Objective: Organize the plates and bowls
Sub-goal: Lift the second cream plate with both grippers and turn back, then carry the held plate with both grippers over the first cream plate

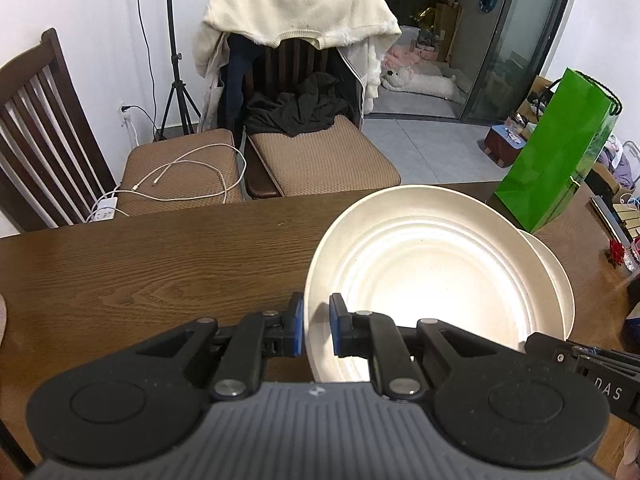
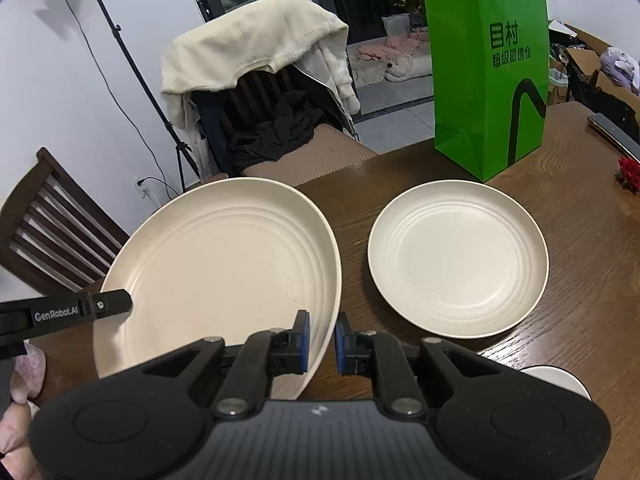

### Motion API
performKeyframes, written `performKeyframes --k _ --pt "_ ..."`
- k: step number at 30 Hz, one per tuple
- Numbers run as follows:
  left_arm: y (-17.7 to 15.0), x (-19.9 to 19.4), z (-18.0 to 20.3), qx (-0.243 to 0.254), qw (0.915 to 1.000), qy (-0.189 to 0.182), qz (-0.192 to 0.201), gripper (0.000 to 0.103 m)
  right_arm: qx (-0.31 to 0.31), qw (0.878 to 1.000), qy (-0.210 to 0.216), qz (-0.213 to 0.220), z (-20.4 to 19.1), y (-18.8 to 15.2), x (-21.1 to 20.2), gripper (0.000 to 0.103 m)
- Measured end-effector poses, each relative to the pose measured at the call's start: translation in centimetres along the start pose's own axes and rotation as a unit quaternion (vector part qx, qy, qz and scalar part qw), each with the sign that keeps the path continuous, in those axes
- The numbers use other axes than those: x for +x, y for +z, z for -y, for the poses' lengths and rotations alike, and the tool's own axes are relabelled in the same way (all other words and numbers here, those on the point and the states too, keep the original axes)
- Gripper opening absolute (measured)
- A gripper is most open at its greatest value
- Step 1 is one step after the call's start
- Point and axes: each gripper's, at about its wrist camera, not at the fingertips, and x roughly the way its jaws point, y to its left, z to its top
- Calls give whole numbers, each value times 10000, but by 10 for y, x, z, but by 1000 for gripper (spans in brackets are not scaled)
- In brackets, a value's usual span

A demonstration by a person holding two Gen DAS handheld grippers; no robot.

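A large cream plate [image 2: 224,264] is held tilted above the wooden table; it also shows in the left wrist view [image 1: 436,272]. My left gripper [image 1: 316,326] straddles its left rim with a small gap between the pads and the rim. My right gripper [image 2: 322,342] straddles its right rim, also slightly apart. The left gripper also shows in the right wrist view [image 2: 116,304] at the plate's left edge. A second cream plate [image 2: 458,260] lies flat on the table to the right; its edge [image 1: 554,256] peeks out behind the held plate.
A green paper bag [image 2: 488,76] stands on the table [image 1: 160,272] behind the plates. A white bowl rim [image 2: 556,376] shows at the lower right. Two wooden chairs [image 1: 320,148] stand beyond the far table edge, one draped with clothes. A pink object [image 2: 34,364] lies at lower left.
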Motion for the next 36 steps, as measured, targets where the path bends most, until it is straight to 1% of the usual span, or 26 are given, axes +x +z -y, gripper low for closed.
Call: performKeyframes --k 14,25,36 --pt "-17 -39 -3 -64 9998 93 160 13 -80 9999 139 43 -11 -14 -28 12" --pt "-35 -76 -3 -129 9992 208 305 13 -192 9994 270 140 -17 -29 -62 12" --pt "-61 -110 -4 -259 9983 329 403 13 -350 9985 395 176 -21 -51 -93 12"
